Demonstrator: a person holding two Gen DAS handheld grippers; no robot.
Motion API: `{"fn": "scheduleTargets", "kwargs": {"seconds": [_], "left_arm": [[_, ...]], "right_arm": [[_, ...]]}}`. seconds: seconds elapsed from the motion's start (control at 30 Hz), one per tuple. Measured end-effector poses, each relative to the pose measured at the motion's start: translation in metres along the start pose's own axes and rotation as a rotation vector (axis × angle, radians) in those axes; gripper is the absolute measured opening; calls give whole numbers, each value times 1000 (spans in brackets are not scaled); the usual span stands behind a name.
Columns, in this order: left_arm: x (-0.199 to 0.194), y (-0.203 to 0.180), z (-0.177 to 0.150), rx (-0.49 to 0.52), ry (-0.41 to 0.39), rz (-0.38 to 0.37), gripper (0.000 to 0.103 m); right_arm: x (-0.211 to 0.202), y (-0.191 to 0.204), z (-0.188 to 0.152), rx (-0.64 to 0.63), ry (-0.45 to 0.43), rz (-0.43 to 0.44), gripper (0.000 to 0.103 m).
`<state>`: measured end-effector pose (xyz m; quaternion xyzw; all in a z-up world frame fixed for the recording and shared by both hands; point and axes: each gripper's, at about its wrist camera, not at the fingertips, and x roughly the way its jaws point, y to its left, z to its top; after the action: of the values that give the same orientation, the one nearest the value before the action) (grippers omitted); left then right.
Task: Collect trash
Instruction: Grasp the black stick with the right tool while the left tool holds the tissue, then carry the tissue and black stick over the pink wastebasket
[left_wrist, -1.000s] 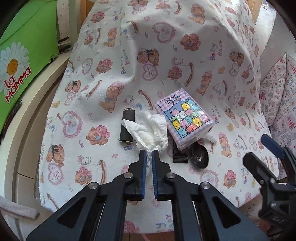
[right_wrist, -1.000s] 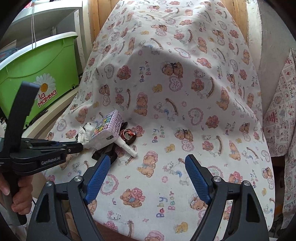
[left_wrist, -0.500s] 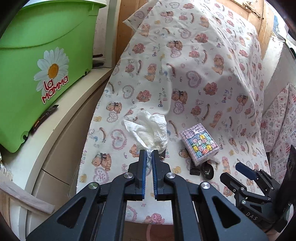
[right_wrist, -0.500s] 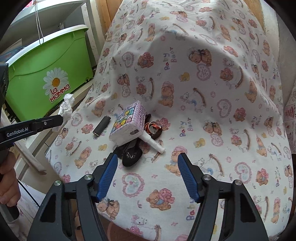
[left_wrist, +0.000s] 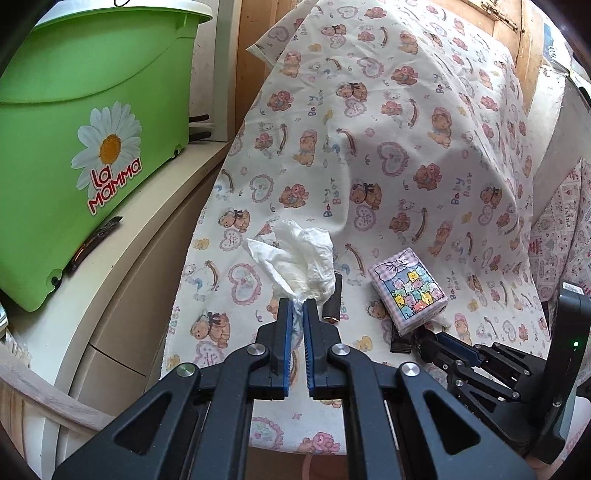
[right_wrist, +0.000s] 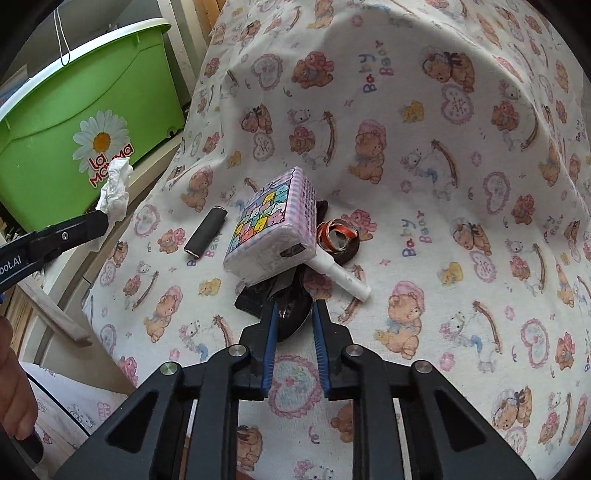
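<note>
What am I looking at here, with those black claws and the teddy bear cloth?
No robot here: a person holds a two-finger gripper in each hand, and each carries a wide-angle camera looking out along its fingers. So each picture is one gripper's own view.

In the left view, the left gripper is shut on a crumpled white tissue, lifted off the cloth. In the right view, the right gripper is closing around a shiny black piece; what it is I cannot tell.

On the teddy bear cloth lie a pastel tissue pack, a dark cylinder, a white paper stick and an orange-striped scrap. A green tub with a daisy label stands off to the left.
</note>
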<state>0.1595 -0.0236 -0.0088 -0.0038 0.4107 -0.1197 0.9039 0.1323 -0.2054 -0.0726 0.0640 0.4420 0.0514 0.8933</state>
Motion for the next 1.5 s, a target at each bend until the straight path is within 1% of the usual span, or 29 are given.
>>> {"fn": "scheduleTargets", "kwargs": {"seconds": [0.03, 0.07, 0.13, 0.27, 0.37, 0.57, 0.67, 0.87, 1.23, 1.3, 1.37, 1.43, 1.47, 1.5], "left_arm": [[1, -1, 0, 4, -3, 11, 5], [3, -2, 0, 6, -5, 19, 5], [5, -2, 0, 7, -6, 23, 5], [5, -2, 0, 0, -10, 25, 5], [7, 2, 0, -26, -6, 18, 5], [6, 2, 0, -29, -12, 30, 5], [4, -1, -1, -14, -20, 37, 5], [4, -6, -4, 8, -24, 36, 5], [-3, -15, -10, 46, -26, 24, 5], [-7, -18, -12, 50, -26, 23, 5], [-13, -25, -13, 74, -39, 23, 5], [-20, -34, -15, 108, -52, 47, 5], [-24, -38, -16, 113, -50, 42, 5], [-28, -41, -16, 114, -42, 21, 5]], "right_arm": [[1, 0, 0, -7, 3, -12, 12], [1, -1, 1, -5, 6, -16, 10], [-1, -6, 1, 15, -5, -10, 4], [-17, -11, 4, 19, -44, -5, 4], [-28, -12, 3, 6, -66, 4, 3], [-39, -15, -3, -3, -57, 14, 3], [-48, -18, -8, -8, -63, 18, 3], [-62, -20, -17, -11, -74, 58, 3], [-74, -21, -25, -18, -70, 19, 2], [-76, -22, -26, -15, -69, 18, 2], [-80, -23, -26, -9, -69, 35, 2], [-85, -23, -26, -10, -69, 54, 2], [-88, -22, -26, -14, -73, 56, 2], [-90, -21, -26, -18, -77, 57, 2]]}}
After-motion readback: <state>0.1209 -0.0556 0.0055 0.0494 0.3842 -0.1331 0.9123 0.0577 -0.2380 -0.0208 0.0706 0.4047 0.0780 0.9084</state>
